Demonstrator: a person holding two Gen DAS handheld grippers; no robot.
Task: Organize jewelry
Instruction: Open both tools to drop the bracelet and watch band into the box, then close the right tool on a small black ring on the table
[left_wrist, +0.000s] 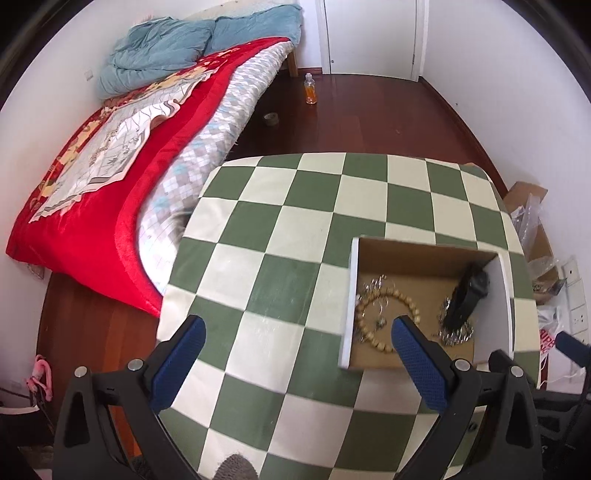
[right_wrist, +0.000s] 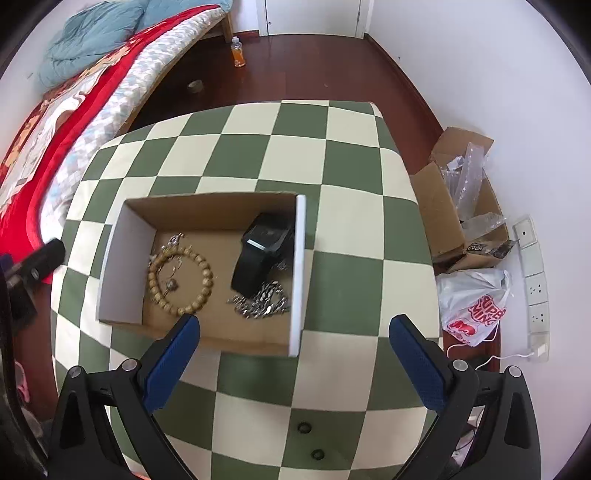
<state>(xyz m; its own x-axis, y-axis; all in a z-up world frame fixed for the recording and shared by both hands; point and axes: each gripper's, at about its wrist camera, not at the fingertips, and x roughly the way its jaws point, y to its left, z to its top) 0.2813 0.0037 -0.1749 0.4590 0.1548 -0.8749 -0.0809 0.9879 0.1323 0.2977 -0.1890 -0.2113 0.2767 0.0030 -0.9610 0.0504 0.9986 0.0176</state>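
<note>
An open cardboard box (right_wrist: 129, 258) stands on the green-and-cream checkered table (right_wrist: 347, 280). In it lie a wooden bead bracelet (right_wrist: 201, 291), a black watch (right_wrist: 258, 254), a silver chain bracelet (right_wrist: 262, 301) and small silver pieces (right_wrist: 173, 242). Two small dark rings (right_wrist: 304, 428) lie on the table near the front edge. My right gripper (right_wrist: 293, 332) is open and empty above the box's near right corner. My left gripper (left_wrist: 299, 334) is open and empty over the table, left of the box (left_wrist: 349, 302). The bead bracelet (left_wrist: 369, 306) and the watch (left_wrist: 467, 299) show there too.
A bed with a red blanket (left_wrist: 110, 206) stands left of the table. An orange bottle (left_wrist: 311, 90) and a tape roll (left_wrist: 270, 119) sit on the wooden floor. A cardboard carton with plastic wrap (right_wrist: 465, 206) and a white plastic bag (right_wrist: 476, 306) lie right of the table, by wall sockets.
</note>
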